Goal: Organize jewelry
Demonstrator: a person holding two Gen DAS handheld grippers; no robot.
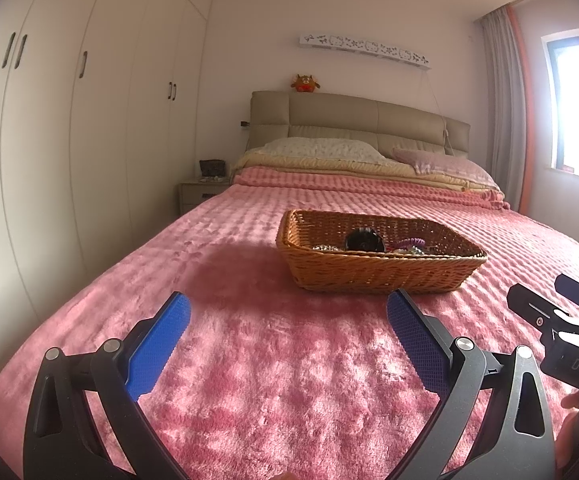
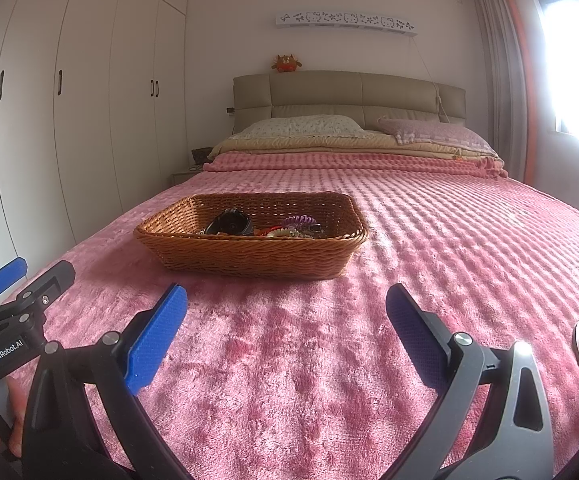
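"GenRobot.AI" on left claw [image 2: 29, 276] body, "DAS" on right claw [image 1: 561, 292] body

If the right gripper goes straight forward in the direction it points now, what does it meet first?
Probably the near wall of the wicker basket. The right gripper is open and empty above the pink blanket, and the basket sits just ahead, slightly left of its centre line. If it points slightly downward, it could brush the blanket first; depth is unclear.
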